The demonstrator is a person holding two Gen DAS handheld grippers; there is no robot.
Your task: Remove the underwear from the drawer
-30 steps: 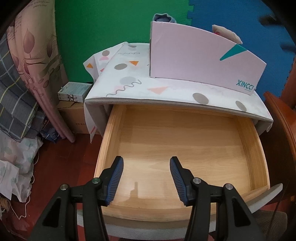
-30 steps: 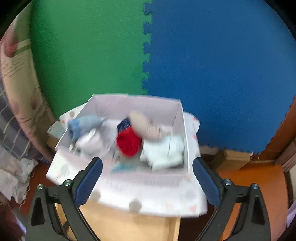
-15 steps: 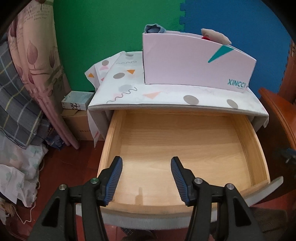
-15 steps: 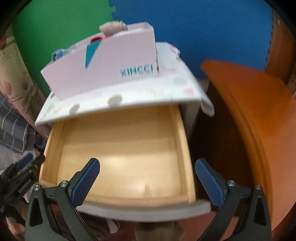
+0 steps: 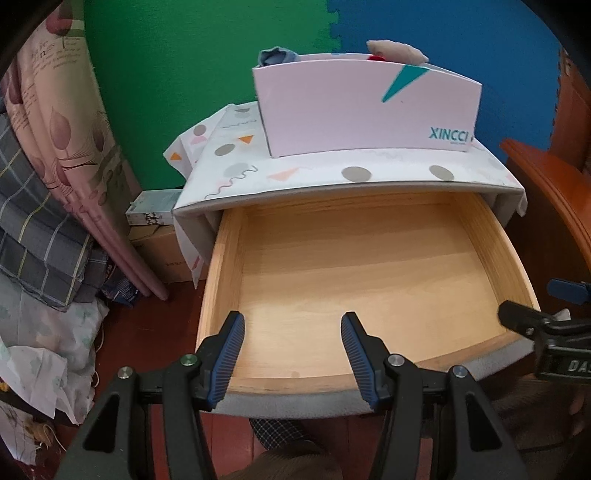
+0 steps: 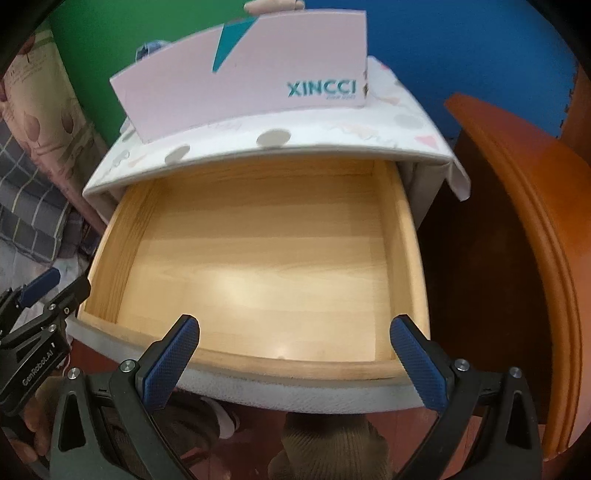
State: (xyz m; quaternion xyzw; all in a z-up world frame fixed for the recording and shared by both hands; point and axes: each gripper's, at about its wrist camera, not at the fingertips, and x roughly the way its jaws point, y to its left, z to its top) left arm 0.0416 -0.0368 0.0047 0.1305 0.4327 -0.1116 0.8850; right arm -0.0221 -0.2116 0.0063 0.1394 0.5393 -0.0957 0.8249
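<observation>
- The pale wooden drawer (image 5: 369,266) stands pulled out from under the white cabinet top with its grey dots and coloured triangles (image 5: 236,173); the visible drawer floor is bare wood with nothing lying on it.
- A pale pink cardboard box printed "XINCCI" with a teal triangle (image 5: 362,110) sits on the cabinet top, behind the drawer opening.
- Underwear: folded pieces show above the box rim, namely a blue-grey piece (image 5: 277,56) at the left end, a beige piece (image 5: 397,51) toward the right, and a sliver of red (image 5: 376,58) just beside the beige one. In the right wrist view only the beige piece (image 6: 271,4) and a trace of blue-grey (image 6: 149,48) clear the rim.
- Left gripper (image 5: 291,332): blue-padded fingers (image 5: 229,354) parted to a middling gap, nothing between them, poised over the front edge of the drawer.
- Right gripper (image 6: 293,334): blue pads (image 6: 417,363) spread wide, nothing between them, also above the drawer's front edge, nearer the right side.
- Each gripper appears at the edge of the other's view: the right one (image 5: 554,328) beside the drawer's right front corner, the left one (image 6: 40,306) beside its left front corner.
- Surroundings: green and blue foam wall mats (image 5: 207,74), pink patterned curtain (image 5: 55,110) and piled plaid bedding (image 5: 33,236) at left, orange-brown wooden furniture (image 6: 535,221) at right.
</observation>
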